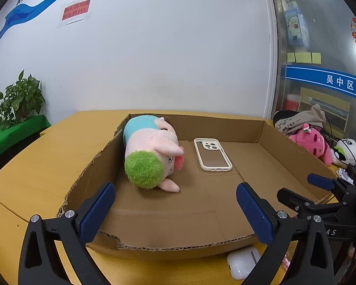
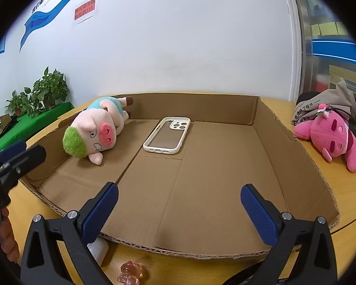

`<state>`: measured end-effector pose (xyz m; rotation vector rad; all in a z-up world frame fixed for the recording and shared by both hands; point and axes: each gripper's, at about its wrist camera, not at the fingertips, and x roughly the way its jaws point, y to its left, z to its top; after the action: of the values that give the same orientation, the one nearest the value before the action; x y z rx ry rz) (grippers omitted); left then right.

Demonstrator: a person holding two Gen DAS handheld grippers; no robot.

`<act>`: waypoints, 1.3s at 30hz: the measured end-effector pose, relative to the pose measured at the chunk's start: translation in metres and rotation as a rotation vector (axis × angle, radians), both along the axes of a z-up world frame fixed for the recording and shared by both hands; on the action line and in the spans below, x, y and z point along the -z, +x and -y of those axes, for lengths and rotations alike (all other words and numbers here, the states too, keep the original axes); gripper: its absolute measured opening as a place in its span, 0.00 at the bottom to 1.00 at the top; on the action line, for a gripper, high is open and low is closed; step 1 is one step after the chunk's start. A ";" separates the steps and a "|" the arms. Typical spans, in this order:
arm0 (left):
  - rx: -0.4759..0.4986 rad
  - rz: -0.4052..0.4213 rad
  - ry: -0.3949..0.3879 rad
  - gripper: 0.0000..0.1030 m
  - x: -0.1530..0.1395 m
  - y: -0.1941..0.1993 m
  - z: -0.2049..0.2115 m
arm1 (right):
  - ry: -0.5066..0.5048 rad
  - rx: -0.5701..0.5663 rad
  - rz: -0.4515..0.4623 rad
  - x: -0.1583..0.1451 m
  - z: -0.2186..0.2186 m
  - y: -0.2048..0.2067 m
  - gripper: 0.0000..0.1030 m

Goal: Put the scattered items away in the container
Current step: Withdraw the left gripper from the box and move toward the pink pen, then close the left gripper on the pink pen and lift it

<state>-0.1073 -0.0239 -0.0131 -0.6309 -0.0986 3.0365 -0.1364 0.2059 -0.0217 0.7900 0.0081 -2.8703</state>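
Note:
A shallow cardboard box (image 1: 261,128) (image 2: 268,128) lies on the wooden table. Inside it a pig plush with green hair (image 1: 152,152) (image 2: 95,133) lies at the left, and a white phone case (image 1: 212,154) (image 2: 167,135) lies flat beside it. A white earbuds case (image 1: 243,264) (image 2: 98,249) rests on the table just outside the box's near wall. A small pink translucent item (image 2: 130,274) lies near it. My left gripper (image 1: 175,210) hangs open over the box's near edge, empty. My right gripper (image 2: 179,211) is open and empty too.
A pink plush (image 1: 313,142) (image 2: 332,137), a white panda-like plush (image 1: 347,152) and a grey bag (image 2: 325,106) lie on the table right of the box. Potted plants (image 1: 19,99) stand on a green shelf at the left. A white wall is behind.

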 end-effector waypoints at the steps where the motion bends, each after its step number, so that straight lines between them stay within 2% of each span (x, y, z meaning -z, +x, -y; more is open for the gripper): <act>1: -0.002 0.006 -0.014 1.00 0.002 0.000 -0.002 | 0.000 0.000 0.000 0.000 0.000 0.000 1.00; 4: -0.008 0.042 -0.065 1.00 0.011 0.000 -0.009 | 0.000 0.000 0.000 0.000 0.000 0.000 1.00; 7: -0.022 0.035 -0.097 1.00 0.013 0.004 -0.012 | 0.002 0.000 -0.001 0.000 0.000 0.000 1.00; 16: -0.011 0.051 -0.085 1.00 0.014 0.002 -0.010 | 0.002 0.000 0.000 0.000 0.000 -0.001 1.00; 20: -0.022 0.031 -0.097 1.00 0.013 0.006 -0.011 | 0.001 0.000 0.000 0.000 0.000 -0.001 1.00; 25: 0.032 0.034 0.030 1.00 0.001 0.016 -0.005 | -0.001 -0.001 0.001 0.000 0.001 -0.001 1.00; 28: 0.070 0.069 0.063 1.00 -0.002 0.017 -0.008 | 0.002 -0.009 0.003 0.000 0.001 -0.001 0.99; 31: 0.118 0.096 0.087 1.00 -0.003 0.019 -0.014 | -0.017 -0.011 0.029 -0.007 -0.005 0.002 0.99; 35: 0.191 0.130 0.089 1.00 -0.006 0.026 -0.029 | -0.081 -0.001 -0.026 -0.033 -0.023 0.031 0.99; 39: 0.216 0.163 0.082 1.00 -0.006 0.033 -0.042 | -0.114 -0.042 0.057 -0.037 -0.038 0.070 0.99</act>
<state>-0.0748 0.0185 -0.0069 -0.8237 -0.1488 2.7564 -0.0661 0.2437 0.0156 0.8379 -0.1419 -2.7790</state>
